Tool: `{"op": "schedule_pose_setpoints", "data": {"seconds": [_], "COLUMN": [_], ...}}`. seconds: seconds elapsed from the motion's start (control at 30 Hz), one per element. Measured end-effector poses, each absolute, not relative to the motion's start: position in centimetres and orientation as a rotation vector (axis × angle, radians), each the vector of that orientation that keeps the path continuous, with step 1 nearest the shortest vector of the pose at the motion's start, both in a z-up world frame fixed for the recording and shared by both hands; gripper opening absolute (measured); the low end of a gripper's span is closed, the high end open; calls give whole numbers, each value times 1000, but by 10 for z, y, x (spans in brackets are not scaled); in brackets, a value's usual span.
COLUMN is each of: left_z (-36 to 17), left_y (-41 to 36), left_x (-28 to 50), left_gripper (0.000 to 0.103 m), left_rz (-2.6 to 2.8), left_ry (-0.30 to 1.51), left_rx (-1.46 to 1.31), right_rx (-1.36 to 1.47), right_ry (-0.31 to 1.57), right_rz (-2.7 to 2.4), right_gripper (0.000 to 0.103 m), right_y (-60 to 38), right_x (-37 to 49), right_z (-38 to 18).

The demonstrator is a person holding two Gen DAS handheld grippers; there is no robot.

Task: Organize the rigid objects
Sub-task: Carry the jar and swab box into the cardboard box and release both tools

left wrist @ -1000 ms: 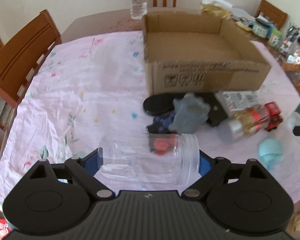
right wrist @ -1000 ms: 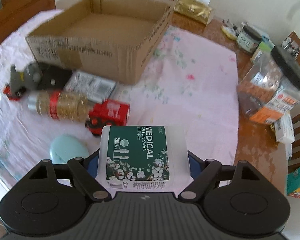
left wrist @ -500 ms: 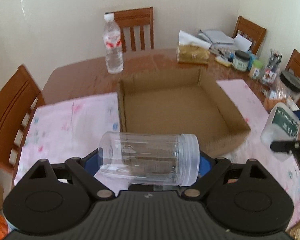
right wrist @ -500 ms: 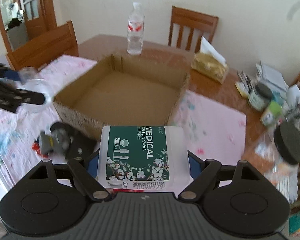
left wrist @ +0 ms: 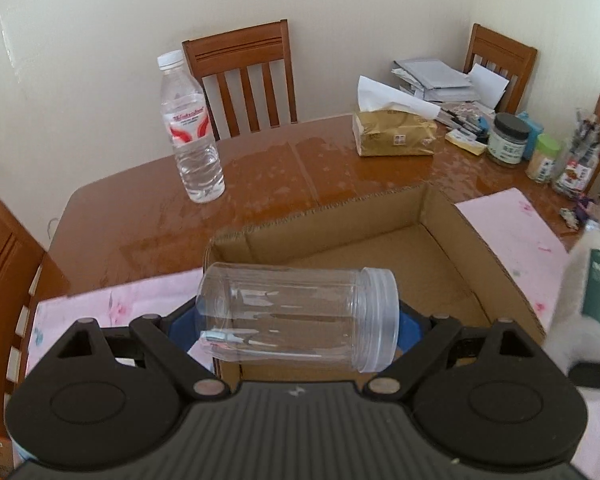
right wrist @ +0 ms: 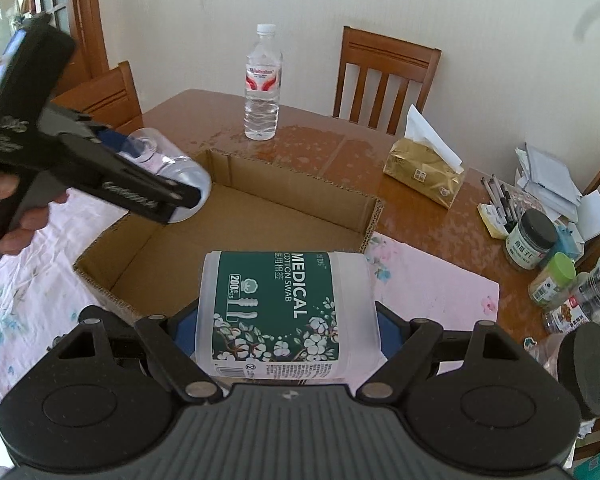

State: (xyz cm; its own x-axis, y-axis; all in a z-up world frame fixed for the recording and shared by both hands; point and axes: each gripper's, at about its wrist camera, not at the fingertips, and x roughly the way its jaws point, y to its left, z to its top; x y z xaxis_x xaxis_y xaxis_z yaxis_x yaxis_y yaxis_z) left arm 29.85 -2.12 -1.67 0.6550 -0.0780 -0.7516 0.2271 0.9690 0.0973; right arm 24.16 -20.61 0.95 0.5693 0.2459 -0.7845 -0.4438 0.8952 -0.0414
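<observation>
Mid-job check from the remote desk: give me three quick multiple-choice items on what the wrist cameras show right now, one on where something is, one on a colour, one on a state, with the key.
1. Where does the water bottle stand?
A. inside the cardboard box
B. on the bare wood beyond the box
C. on the pink cloth

2. What colour is the label on the cotton swab tub?
A. dark green
B. red
C. yellow

3. What is the state of the cardboard box?
A. closed with flaps
B. open and holding several items
C. open with nothing visible inside

Key:
1 B, it stands upright on the brown tabletop behind the box's far wall.
2 A, green label with white flowers, held in the right gripper.
3 C, only bare cardboard floor shows; the clear jar is clamped in the left gripper above it.
</observation>
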Motion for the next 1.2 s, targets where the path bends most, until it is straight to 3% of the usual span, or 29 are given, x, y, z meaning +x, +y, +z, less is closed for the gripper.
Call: {"op": "schedule_pose_setpoints", "data": {"seconds": [0.17,0.43,1.03,1.1,1.13,1.2], "left_z": [-22,-18,-7,-9,-11,-14], "left_y": [-16,4,52,56,57,59], "left_x": [320,312,216,211,209,204], "left_gripper": [97,99,101,101,101,101], "left_rz": [-75,-90,90,92,96,99], "left_ry": [762,798,748,761,772,788], "left_rx": [161,83,8,7,9,11], "right_rx": [-246,-230,-185,-186,-192,-195], "right_ry": [892,917,939,899,890,873], "right_rz": [405,411,366,338,325,322], "right_gripper": [86,86,86,92,102,103], "right_y": [-202,-194,-167,-163,-161,-158], "right_x": [258,281,362,371,374,378], "right_z": [5,-5,-19,-17,-16,-11]}}
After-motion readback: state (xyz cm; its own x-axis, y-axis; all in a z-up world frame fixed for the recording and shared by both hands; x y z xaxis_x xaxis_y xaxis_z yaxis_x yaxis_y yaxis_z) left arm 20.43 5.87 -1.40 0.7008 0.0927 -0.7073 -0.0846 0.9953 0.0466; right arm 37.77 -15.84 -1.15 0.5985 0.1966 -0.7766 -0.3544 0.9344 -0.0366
